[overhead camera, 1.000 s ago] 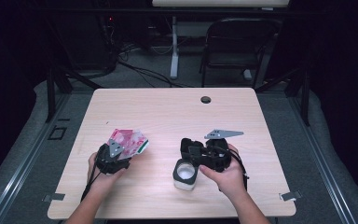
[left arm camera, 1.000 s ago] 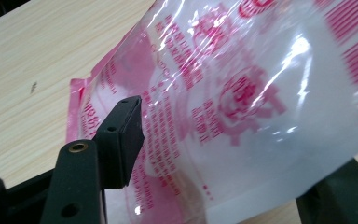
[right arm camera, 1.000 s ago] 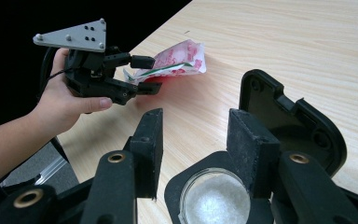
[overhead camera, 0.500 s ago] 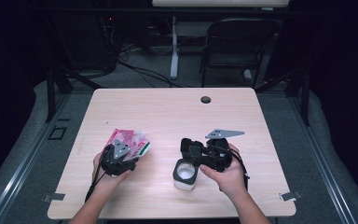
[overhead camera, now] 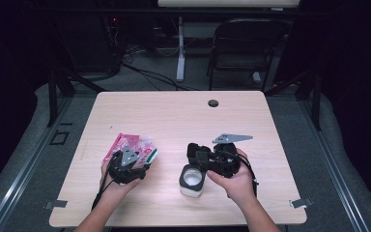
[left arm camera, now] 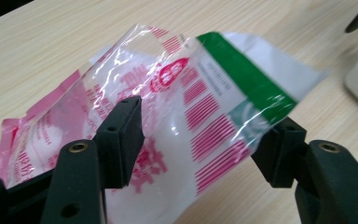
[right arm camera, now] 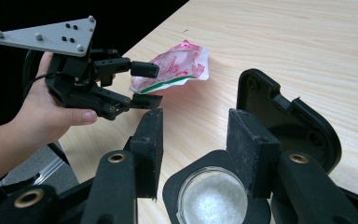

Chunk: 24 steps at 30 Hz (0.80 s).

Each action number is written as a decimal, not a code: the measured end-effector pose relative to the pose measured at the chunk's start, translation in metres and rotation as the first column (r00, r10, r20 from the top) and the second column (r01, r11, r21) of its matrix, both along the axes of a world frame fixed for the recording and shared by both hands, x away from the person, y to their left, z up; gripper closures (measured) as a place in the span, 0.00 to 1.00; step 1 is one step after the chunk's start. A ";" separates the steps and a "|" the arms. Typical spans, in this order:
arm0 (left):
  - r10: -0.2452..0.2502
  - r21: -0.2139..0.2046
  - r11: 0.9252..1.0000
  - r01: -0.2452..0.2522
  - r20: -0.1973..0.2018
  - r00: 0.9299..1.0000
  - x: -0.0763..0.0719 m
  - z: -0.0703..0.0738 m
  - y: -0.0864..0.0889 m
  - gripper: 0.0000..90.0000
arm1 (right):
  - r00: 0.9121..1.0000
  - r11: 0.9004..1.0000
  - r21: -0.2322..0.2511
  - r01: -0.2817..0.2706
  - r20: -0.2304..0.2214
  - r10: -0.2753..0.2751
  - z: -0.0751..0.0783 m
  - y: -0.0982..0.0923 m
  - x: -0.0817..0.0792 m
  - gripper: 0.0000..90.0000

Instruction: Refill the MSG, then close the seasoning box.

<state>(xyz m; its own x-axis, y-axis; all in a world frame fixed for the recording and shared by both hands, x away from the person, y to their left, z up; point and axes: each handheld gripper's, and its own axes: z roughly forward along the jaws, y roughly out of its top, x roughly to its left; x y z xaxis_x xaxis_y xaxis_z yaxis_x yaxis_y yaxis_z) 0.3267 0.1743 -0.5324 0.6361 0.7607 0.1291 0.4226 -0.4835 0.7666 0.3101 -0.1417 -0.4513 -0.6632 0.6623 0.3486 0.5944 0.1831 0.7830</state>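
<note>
Two hand-held grippers are under my control at the near side of the light wooden counter [overhead camera: 174, 111]. The left hand-held gripper [left arm camera: 200, 140] has its jaws on either side of a crinkled pink-and-white plastic pouch with a green edge [left arm camera: 168, 102]; I cannot tell whether they press it. The right hand-held gripper [right arm camera: 193, 140] stands wide open, empty, above a round white container with an open black lid [right arm camera: 214, 196].

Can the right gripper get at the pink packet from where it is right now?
Probably not directly: the right gripper stands over the white container, and the left gripper already has the pink packet between its jaws.
</note>
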 end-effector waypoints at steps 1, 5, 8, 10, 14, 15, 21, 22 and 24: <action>-0.001 -0.005 1.000 0.001 -0.003 1.000 -0.001 0.000 -0.001 0.44 | 1.000 1.000 -0.002 0.001 -0.001 -0.001 0.000 0.000 0.000 0.63; -0.022 -0.026 0.999 0.022 -0.026 0.999 -0.002 0.004 -0.006 0.45 | 1.000 1.000 -0.016 -0.006 -0.007 0.006 -0.002 0.000 0.000 0.63; -0.029 -0.032 0.999 0.028 -0.029 0.999 -0.003 0.007 -0.010 0.45 | 1.000 1.000 -0.016 0.001 -0.011 -0.001 -0.003 -0.001 0.000 0.63; -0.032 -0.035 0.999 0.031 -0.027 0.999 -0.004 0.007 -0.011 0.45 | 1.000 1.000 -0.015 -0.002 -0.009 0.001 -0.003 -0.001 -0.001 0.63; -0.043 -0.038 0.998 0.042 -0.032 0.999 -0.007 0.010 -0.012 0.45 | 1.000 1.000 -0.014 -0.003 -0.005 0.003 -0.001 -0.001 -0.001 0.63; -0.046 -0.037 0.998 0.045 -0.030 0.998 -0.008 0.011 -0.012 0.45 | 1.000 1.000 -0.014 -0.006 -0.007 0.006 -0.001 -0.001 -0.001 0.63; -0.070 -0.040 0.997 0.069 -0.025 0.997 -0.010 0.015 -0.018 0.45 | 1.000 1.000 -0.027 -0.014 0.001 0.014 0.000 0.001 -0.002 0.63; -0.071 -0.042 0.997 0.070 -0.023 0.997 -0.010 0.015 -0.019 0.45 | 1.000 0.999 -0.029 -0.014 0.003 0.014 0.001 0.001 -0.003 0.63; -0.083 -0.041 0.996 0.082 -0.030 0.996 -0.010 0.014 -0.021 0.45 | 1.000 0.999 -0.037 -0.006 0.003 0.006 0.001 -0.001 -0.003 0.64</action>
